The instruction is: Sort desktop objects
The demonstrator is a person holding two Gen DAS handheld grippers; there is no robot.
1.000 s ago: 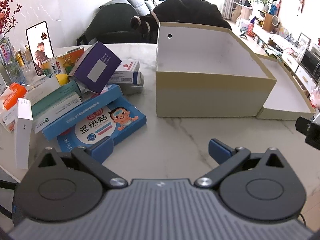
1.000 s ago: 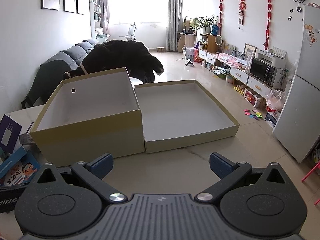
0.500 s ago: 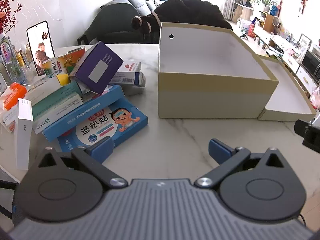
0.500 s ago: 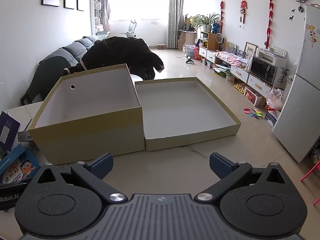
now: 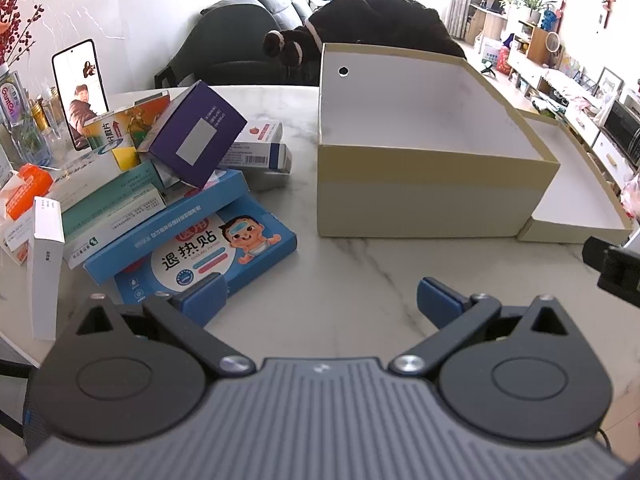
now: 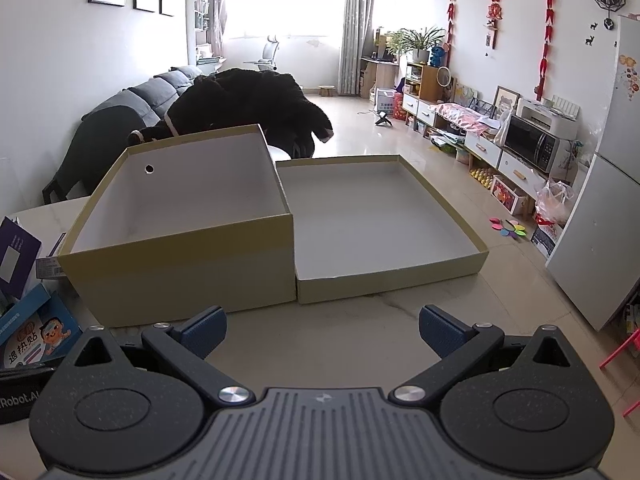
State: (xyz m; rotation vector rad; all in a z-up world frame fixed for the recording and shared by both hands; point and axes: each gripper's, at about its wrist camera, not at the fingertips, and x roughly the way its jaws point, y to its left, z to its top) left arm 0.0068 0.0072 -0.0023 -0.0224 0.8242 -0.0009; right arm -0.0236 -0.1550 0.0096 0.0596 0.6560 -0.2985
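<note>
Left gripper (image 5: 320,296): jaws spread wide, nothing between them, hovering over bare marble table (image 5: 360,272). Its left blue fingertip (image 5: 204,300) overlaps the near edge of the blue cooling-patch box (image 5: 208,252) in view; can't tell if it's touching.

Right gripper (image 6: 322,330): jaws also spread wide, holding nothing, above the table near the front of the two cartons. Part of the right gripper's body shows at the right edge of the left wrist view.

Outward from the left gripper:
- Blue cooling-patch box lies flat, nearest item of the pile, cartoon baby face up.
- A second blue box (image 5: 168,224) sits partly on top of it, just behind.
- Teal-and-white box (image 5: 112,216) stacked left of that.
- White slim box (image 5: 46,268) stands upright at the near-left table edge.
- Purple box (image 5: 196,134) is tilted, propped on the pile.
- Small white boxes (image 5: 260,148) far side of the pile, between the purple box and the carton.
- Orange packet (image 5: 28,190) at far left.
- Phone (image 5: 80,92) propped upright behind the pile, screen lit.

Deep carton (image 5: 432,196): right of the pile, well apart from it, open top, white inside, no contents visible. Shallow lid (image 6: 384,240) lies open-side up, touching the carton's right side, also nothing in it.

Dark coat (image 6: 244,108) draped behind the carton, on or by the sofa.
</note>
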